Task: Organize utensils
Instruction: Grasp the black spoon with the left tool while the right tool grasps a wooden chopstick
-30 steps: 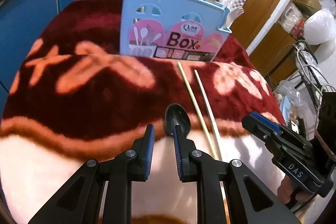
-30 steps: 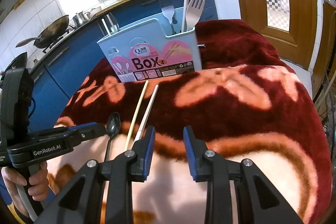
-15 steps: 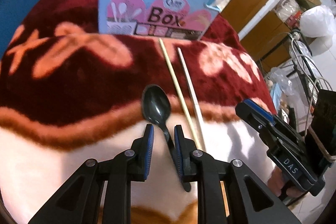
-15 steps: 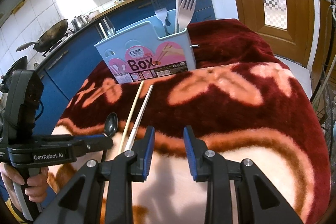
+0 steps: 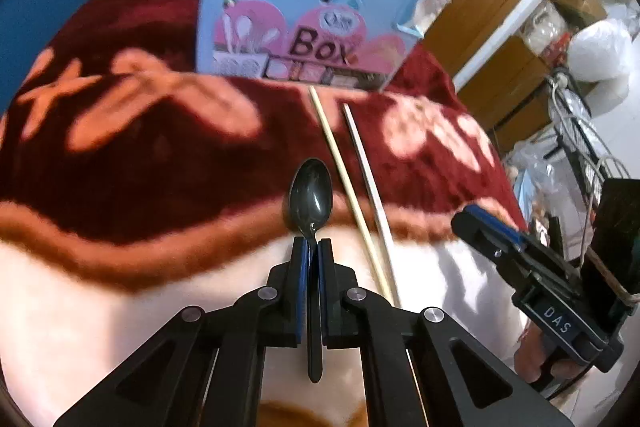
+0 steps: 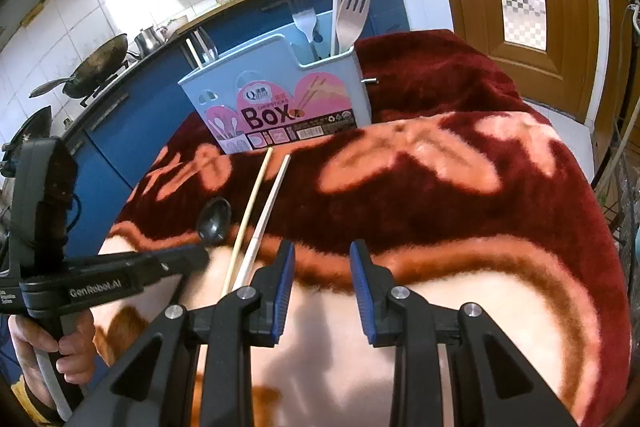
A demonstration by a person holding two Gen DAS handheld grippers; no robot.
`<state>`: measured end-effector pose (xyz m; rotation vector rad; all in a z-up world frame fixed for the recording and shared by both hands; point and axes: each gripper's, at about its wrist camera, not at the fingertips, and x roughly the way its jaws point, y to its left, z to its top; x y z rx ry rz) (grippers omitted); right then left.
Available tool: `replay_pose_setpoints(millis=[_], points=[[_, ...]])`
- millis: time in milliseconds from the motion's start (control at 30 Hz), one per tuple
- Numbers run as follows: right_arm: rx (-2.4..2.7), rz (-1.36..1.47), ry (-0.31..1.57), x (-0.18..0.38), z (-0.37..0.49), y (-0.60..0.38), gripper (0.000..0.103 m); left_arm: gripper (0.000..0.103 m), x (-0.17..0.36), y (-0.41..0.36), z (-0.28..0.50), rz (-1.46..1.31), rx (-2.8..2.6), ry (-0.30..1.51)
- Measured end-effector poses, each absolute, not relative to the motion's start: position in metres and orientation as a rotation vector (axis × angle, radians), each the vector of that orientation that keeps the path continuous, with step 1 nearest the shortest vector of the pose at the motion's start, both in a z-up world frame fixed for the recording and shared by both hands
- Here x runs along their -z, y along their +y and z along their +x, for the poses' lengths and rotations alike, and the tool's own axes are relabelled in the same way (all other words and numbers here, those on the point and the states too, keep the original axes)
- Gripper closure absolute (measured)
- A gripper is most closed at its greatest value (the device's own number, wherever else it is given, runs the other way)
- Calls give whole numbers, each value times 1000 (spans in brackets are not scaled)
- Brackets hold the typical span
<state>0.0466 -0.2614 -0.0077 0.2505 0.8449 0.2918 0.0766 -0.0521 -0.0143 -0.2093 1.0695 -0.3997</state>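
Left hand-held gripper (image 5: 311,249): just closed, pinching black spoon (image 5: 310,197) by handle neck, bowl forward for carrying to blue utensil box (image 5: 304,23). Right hand-held gripper (image 6: 322,261): spread, empty, beside two chopsticks (image 6: 256,223) on blanket (image 6: 460,195).

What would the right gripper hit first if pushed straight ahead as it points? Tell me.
Probably the red and peach fleece blanket: the right gripper stands open, empty and tilted downward, with only fabric ahead. The two pale chopsticks lie left of its line.
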Motion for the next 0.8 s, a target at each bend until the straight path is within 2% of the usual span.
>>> replay_pose_setpoints(millis=[367,800], points=[[-329,234,919,5,63,-239,72,98,-14,-9,71,-209,292,843],[-353,201,1042,10,96,-216,72,98,-14,8,67,-222,267,771]])
